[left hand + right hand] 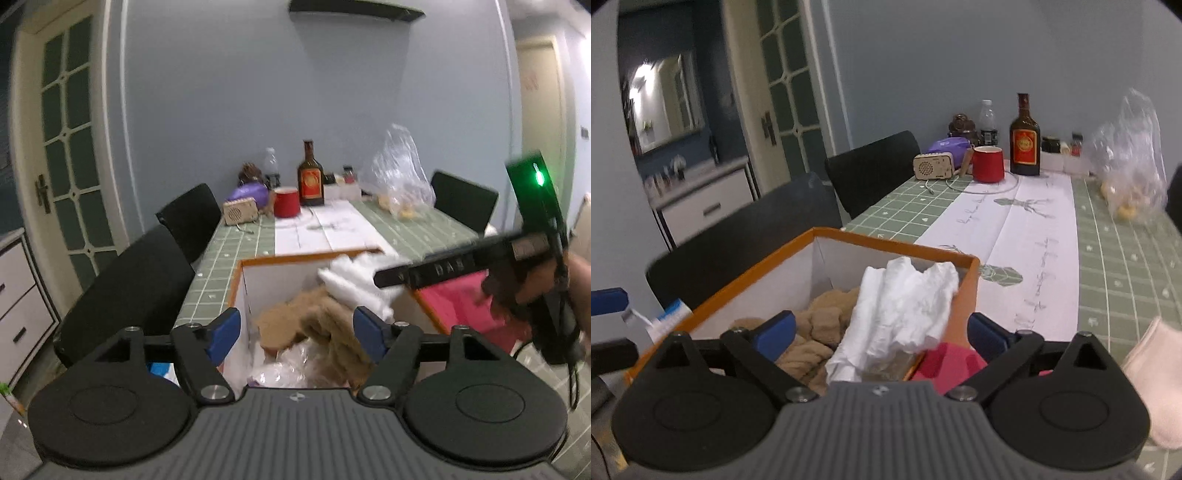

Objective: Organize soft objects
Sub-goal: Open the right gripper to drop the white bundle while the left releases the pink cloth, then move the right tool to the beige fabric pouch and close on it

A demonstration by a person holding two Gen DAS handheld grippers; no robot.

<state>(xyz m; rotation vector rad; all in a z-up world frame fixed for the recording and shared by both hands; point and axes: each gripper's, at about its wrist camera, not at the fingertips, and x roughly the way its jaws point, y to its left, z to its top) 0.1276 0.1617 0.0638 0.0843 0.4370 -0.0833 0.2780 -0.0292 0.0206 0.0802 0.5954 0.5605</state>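
Both tools w/ jaws spread wide, nothing held: left tool point(294, 332) above the near end of the orange box point(258, 263); right tool point(881, 336) at the box's near right corner.

Inside the box: tan towel point(816, 332) bunched on the bottom; white cloth point(905, 306) piled on top, leaning twd the right wall, upper end abt level w/ the rim; some clear plastic wrap point(291, 363) at the near end in the left view. Pink cloth point(951, 360) outside, touching the box's right side on the table point(1123, 258); 1 pale pink piece point(1152, 373) farther right, near the table edge; whether it is cloth: can't tell.

Prob. step in hand: white cloth just in, pink cloth next. To do it well:
- swing right tool over the pink cloth, jaws kept wide, pinch a thick fold near the middle so no tail drags over the rim;
- lift clear of the box wall before moving across; thin card, likely to shift if bumped;
- drop low over the tan towel, left of the white pile;
- keep left tool clear of the right one, both crowded over 1 box.
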